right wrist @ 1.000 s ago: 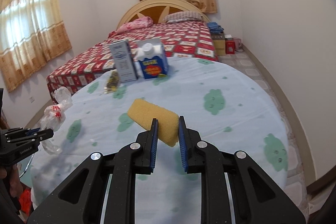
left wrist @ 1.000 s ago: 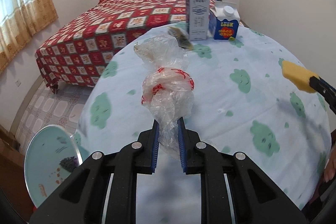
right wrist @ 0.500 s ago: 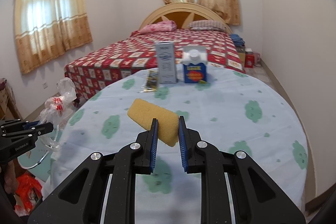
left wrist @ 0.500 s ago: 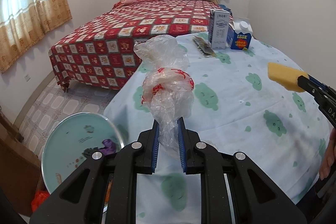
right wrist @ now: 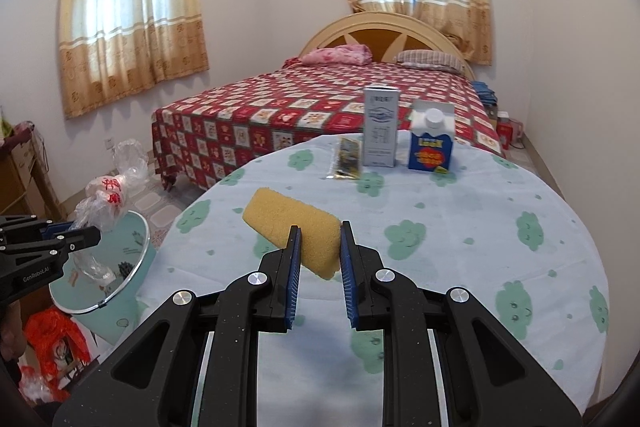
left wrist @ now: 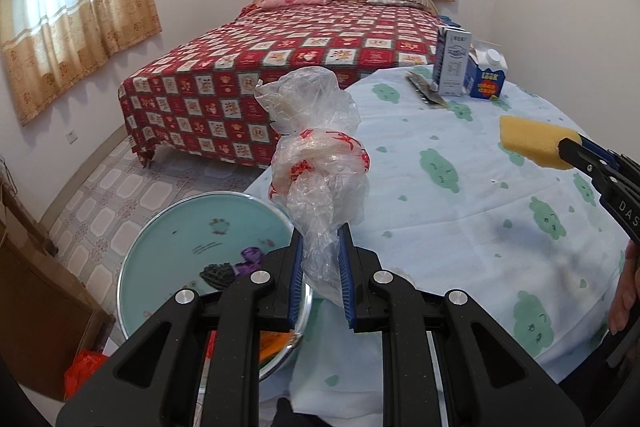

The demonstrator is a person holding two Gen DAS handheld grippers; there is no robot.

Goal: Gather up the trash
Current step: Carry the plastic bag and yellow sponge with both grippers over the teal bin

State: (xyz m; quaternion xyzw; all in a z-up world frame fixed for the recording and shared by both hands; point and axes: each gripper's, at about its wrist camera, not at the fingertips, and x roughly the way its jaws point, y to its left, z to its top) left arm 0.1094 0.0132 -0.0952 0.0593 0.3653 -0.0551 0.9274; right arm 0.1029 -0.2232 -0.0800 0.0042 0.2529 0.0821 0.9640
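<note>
plastic bag point(left wrist: 320, 167) – crinkled, clear, red print, knotted | left gripper point(left wrist: 319, 259) clamps its tail | right gripper point(right wrist: 320, 247) pinches porous yellow sponge point(right wrist: 292, 231)

I see bare table point(right wrist: 460, 227) mid-frame; two cartons point(right wrist: 404, 143) and a wrapper point(right wrist: 348, 157) block its far edge, and the bin point(left wrist: 192, 247) stands lower left.

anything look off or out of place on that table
One thing: a dark flat wrapper lies loose on the round table beside the upright grey carton and blue carton, and the cloth shows faint dark smudges. Nothing spilled or tipped. The plastic bag and yellow sponge are each held in a gripper.
</note>
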